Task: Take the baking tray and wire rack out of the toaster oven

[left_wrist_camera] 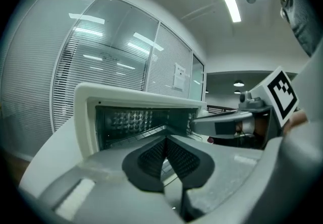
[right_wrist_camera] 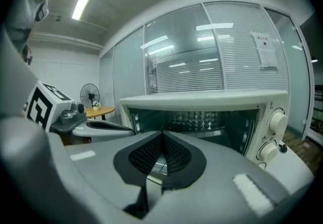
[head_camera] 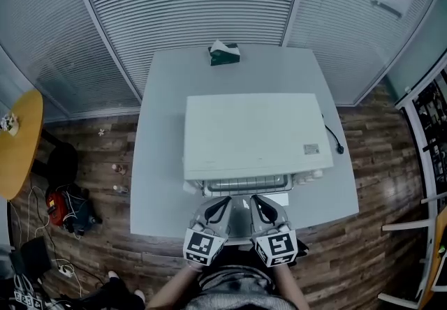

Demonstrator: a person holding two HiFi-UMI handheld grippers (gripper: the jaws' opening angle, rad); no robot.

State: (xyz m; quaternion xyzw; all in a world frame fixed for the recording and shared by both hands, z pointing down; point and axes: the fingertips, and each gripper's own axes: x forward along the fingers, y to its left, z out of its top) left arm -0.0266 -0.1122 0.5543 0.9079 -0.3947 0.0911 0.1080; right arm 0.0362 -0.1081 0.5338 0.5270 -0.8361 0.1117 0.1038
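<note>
Wire rack (head_camera: 246,183) sits inside the toaster oven (head_camera: 251,134), showing at its open front on the 6 o'clock side; the oven is mid-table (head_camera: 157,162). Baking tray: can't pick it out in any view, likely deeper in the cavity. My left claw (head_camera: 223,202) and right claw (head_camera: 258,202) hang side by side just at 6 o'clock of the opening, both pressed together, pinching nothing. Nothing's out yet. Both pulls are left, I'd say.

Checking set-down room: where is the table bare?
Bare table left of the toaster oven and behind it beside the tissue box. The cord lies on the right; left gripper and right gripper crowd the front.
</note>
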